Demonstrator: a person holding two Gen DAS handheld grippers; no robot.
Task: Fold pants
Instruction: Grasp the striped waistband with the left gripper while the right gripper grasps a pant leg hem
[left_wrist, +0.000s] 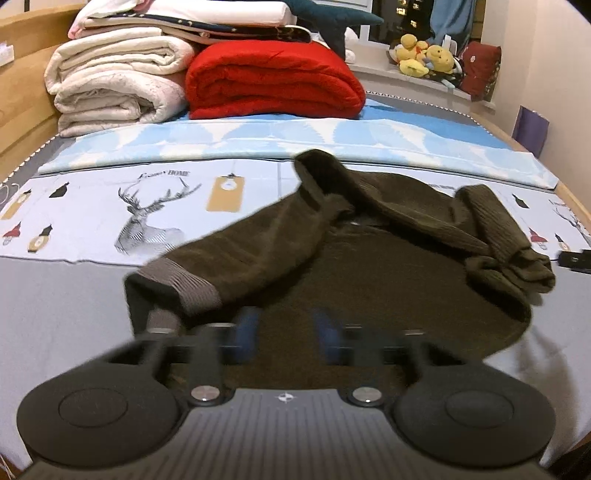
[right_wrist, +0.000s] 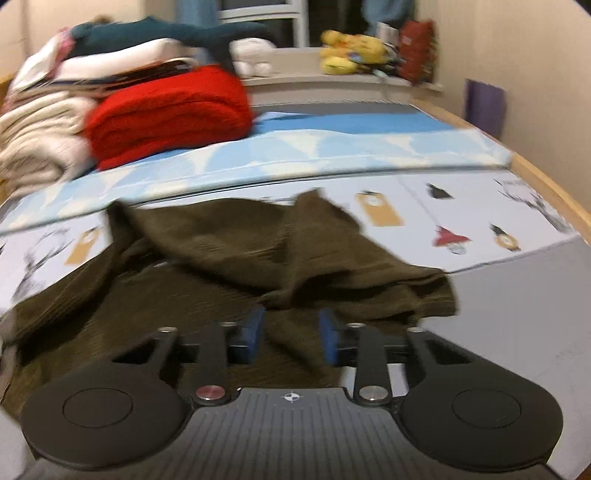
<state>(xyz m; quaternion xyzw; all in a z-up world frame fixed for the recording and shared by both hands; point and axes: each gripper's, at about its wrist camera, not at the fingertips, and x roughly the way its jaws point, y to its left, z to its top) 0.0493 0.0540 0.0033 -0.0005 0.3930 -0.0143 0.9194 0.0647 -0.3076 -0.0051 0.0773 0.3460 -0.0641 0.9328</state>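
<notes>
Right now the left tongs (left_wrist: 286, 334) are hovering over the near edge of the pants (left_wrist: 332, 258), their blue pads (left_wrist: 246, 334) standing a little apart with dark cloth showing in the gap; through the blur I cannot tell whether the pads are pinching that cloth or only resting above it. The right tongs (right_wrist: 291, 334) are sitting the same way over the pants (right_wrist: 221, 258), pads (right_wrist: 254, 332) parted, a fold of fabric lying between and just ahead of them, and again the grip itself is not clear. Both seem to be placed low at the near hem so the cloth can be taken from two spots and kept flat, I judge.

Beyond the tongs the olive pants are lying crumpled across the bed (left_wrist: 55, 295), one leg with its grey cuff (left_wrist: 184, 284) reaching to the near left, the other bunched to the right. Farther off, a blue-and-white sheet (left_wrist: 258, 140) is lying across the bed, and a red blanket (left_wrist: 273, 81) and cream blankets (left_wrist: 114, 81) are stacked at the far end, out of the working space.
</notes>
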